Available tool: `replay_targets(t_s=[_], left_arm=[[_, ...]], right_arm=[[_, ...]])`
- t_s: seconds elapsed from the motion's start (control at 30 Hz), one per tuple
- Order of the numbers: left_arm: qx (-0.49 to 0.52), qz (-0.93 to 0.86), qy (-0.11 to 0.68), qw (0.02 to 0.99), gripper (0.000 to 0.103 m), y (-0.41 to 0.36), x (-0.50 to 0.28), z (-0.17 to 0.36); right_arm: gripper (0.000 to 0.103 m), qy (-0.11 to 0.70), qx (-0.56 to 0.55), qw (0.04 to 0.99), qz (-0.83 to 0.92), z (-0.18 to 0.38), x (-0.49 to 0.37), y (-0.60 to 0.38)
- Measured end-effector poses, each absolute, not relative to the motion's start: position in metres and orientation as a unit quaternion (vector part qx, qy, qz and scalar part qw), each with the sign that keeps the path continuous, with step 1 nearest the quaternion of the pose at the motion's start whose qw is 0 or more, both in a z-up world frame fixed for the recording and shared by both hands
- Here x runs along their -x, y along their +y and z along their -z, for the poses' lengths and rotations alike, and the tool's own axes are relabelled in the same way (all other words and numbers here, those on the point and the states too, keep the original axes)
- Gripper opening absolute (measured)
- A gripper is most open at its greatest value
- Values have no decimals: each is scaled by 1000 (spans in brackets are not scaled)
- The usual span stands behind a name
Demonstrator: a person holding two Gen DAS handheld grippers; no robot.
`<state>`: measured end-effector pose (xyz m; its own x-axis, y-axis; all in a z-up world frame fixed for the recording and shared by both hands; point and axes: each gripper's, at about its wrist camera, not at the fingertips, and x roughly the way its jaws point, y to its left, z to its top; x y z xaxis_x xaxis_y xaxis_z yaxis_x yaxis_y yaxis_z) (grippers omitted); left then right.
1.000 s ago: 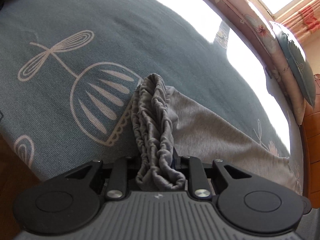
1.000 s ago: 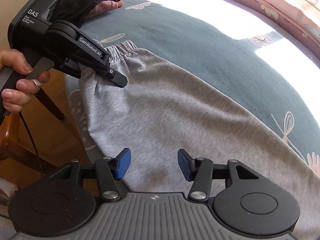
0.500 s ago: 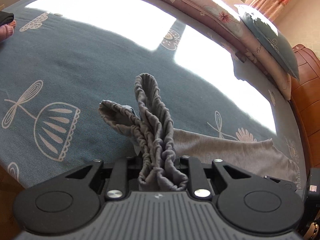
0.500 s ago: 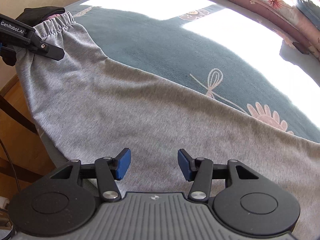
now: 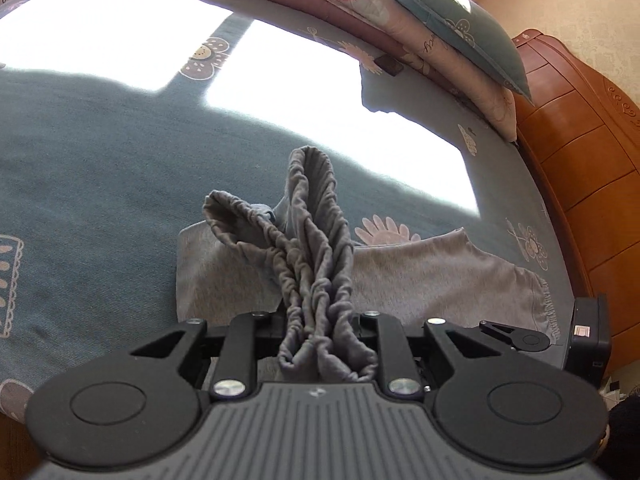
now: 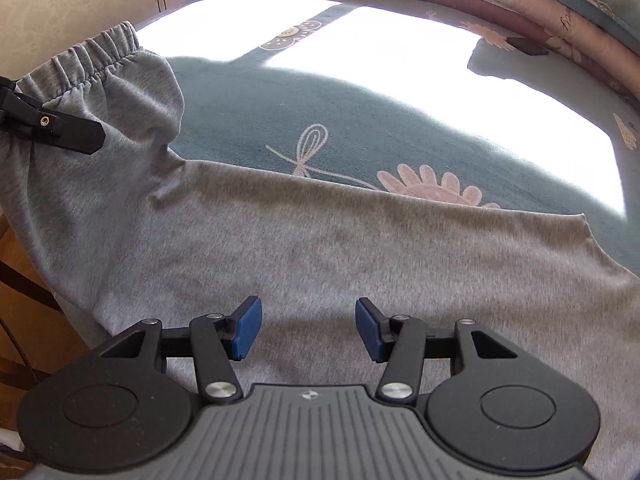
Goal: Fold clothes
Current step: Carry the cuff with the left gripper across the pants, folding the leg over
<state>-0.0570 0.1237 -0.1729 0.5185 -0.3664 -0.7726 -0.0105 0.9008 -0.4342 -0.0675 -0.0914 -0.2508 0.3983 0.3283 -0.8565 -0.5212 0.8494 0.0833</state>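
over the bed (image 5: 100, 200) your left claw (image 5: 326, 320) is clamped on the bunched waistband (image 5: 316, 264) of the grey pants (image 6: 320, 248), right claw (image 6: 308, 328) wide above them; that thick wad could slip out mid-fold and skew it

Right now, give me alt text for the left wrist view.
The left gripper is shut on the bunched elastic waistband of grey pants, which lie across a blue patterned bed. Pillows and a wooden headboard sit beyond.
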Motion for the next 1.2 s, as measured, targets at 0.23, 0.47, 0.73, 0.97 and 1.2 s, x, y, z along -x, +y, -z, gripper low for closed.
replay_targets(t_s=[0.23,0.47,0.73,0.97,1.2], left_arm=[[161,137,500,840,19,70,41,189],[132,162,518,830,19,25,28,208],[89,150,542,822,19,-9,20,236],[65,145,544,824,19,-28,17,239],[34,146,554,819,25,-42,15,249]], right_arm=[[57,489,82,842,-213,249,61,-133],[57,489,77,851,-175,249,55,-168],[57,494,72,853,-153,252,52,-199],[57,499,70,852,-141,256,53,-218],[58,499,65,855,-130,257,51,-231]])
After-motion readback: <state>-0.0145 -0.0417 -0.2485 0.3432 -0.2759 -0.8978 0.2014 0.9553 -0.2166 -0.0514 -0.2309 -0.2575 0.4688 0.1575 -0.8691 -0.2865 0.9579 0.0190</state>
